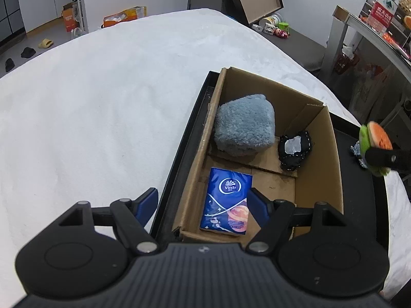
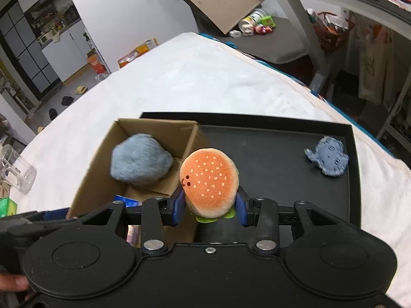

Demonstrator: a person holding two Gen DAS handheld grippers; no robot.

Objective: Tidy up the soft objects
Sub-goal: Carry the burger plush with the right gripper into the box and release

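A cardboard box (image 1: pixel 331 154) stands in a black tray (image 1: pixel 179 154) on a white-covered table. In it lie a fluffy grey-blue pouch (image 1: pixel 244 125), a black-and-white soft item (image 1: pixel 295 150) and a blue Vinda tissue pack (image 1: pixel 226 202). My left gripper (image 1: pixel 205 205) is open above the tissue pack, over the box's near end. My right gripper (image 2: pixel 209 205) is shut on a plush hamburger (image 2: pixel 209 179), held above the box's right wall (image 2: pixel 195 138); the burger also shows in the left wrist view (image 1: pixel 377 143). A small blue denim plush (image 2: pixel 327 157) lies in the tray's far right corner.
The tray (image 2: pixel 269 159) has bare black floor right of the box. A clear glass mug (image 2: pixel 18 172) lies at the table's left edge. A metal shelf (image 1: pixel 359 25) with a water bottle (image 1: pixel 385 5) stands to the right. Boxes and toys sit on the floor behind.
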